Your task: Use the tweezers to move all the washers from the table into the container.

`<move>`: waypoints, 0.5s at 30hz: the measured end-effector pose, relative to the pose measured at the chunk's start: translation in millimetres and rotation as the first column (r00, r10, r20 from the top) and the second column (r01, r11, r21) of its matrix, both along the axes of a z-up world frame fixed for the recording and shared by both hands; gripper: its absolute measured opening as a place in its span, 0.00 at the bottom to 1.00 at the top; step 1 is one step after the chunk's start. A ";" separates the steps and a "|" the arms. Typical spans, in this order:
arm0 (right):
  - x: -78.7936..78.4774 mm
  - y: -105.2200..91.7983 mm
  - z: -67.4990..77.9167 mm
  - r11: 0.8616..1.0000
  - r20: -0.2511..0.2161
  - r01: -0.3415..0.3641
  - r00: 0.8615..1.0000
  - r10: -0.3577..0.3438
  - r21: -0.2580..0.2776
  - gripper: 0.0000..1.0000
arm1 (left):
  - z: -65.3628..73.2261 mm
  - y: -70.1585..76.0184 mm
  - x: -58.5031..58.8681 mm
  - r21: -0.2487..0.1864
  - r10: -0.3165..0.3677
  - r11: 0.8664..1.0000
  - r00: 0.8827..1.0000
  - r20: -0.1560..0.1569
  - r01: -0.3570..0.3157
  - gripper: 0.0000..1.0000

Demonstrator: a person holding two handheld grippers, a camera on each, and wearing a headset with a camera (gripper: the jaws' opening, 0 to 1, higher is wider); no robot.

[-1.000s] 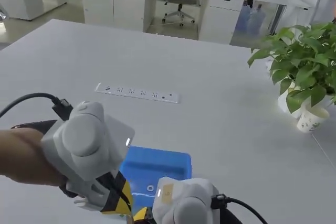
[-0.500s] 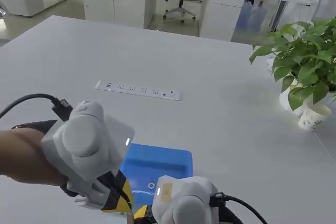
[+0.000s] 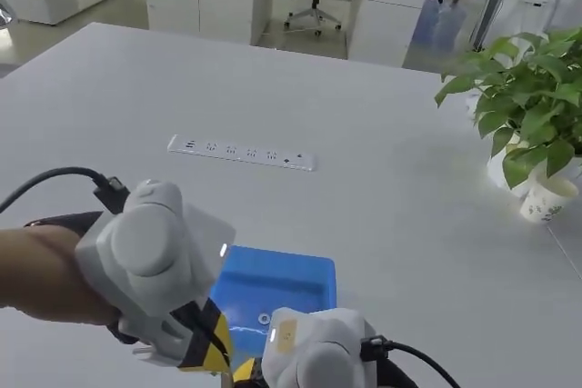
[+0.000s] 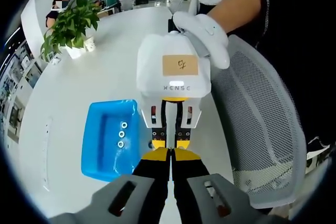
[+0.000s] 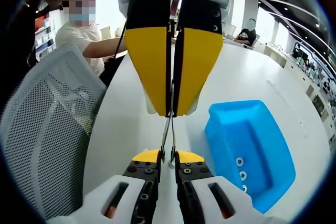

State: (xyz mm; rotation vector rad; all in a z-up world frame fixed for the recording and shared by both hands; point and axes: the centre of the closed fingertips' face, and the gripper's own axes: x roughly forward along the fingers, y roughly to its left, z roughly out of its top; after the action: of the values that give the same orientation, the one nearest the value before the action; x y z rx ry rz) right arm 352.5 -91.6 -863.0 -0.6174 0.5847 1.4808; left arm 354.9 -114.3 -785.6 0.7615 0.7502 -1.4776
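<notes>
– Tweezers status? Who has the thin metal tweezers [image 5: 169, 135]?
– Left gripper [image 5: 170, 107]: yellow-and-black jaws clamped flat on the shank, tips pointing at the right gripper [image 5: 168, 157]. Right jaws narrow, one either side of the tips. Pinching or just beside, can't tell.
– Washers?
– Three small silver ring washers [image 5: 242, 174] in a row inside the blue rectangular plastic container [image 3: 300, 270]. It sits on the white table [image 3: 382, 206], just on the far side of where the jaws meet in the head view. Pale speck by the tips, too small to call.
– How to do the pick well?
– Imo: left clamp firm so the tweezers can't swivel; right squeezes low on the arms, gently, tips level w/ the tabletop. Lift straight, carry over the rim, let go only w/ tips above the container floor, else the washer may bounce out.
</notes>
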 end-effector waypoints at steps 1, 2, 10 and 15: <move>0.1 0.0 0.2 1.000 0.001 0.000 1.000 0.000 0.000 0.11 | 0.3 -0.3 0.2 -0.002 0.001 1.000 1.000 0.001 -0.001 0.03; 0.6 -0.1 0.7 1.000 0.003 0.000 1.000 0.000 0.001 0.11 | 0.9 -0.6 0.2 -0.004 0.002 1.000 1.000 0.001 -0.002 0.03; 1.6 -0.6 -0.8 1.000 0.003 0.000 1.000 0.000 -0.003 0.12 | 0.9 -1.4 1.7 -0.006 0.003 1.000 1.000 0.000 -0.003 0.03; 2.5 -0.5 -2.7 1.000 0.002 -0.002 1.000 0.002 -0.007 0.12 | -0.6 -1.7 2.1 -0.003 0.001 1.000 1.000 -0.001 -0.001 0.03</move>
State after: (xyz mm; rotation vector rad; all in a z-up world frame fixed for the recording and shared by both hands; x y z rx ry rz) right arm 355.0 -92.1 -865.6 -0.6254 0.5882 1.4799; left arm 357.1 -116.0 -786.2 0.7584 0.7486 -1.4782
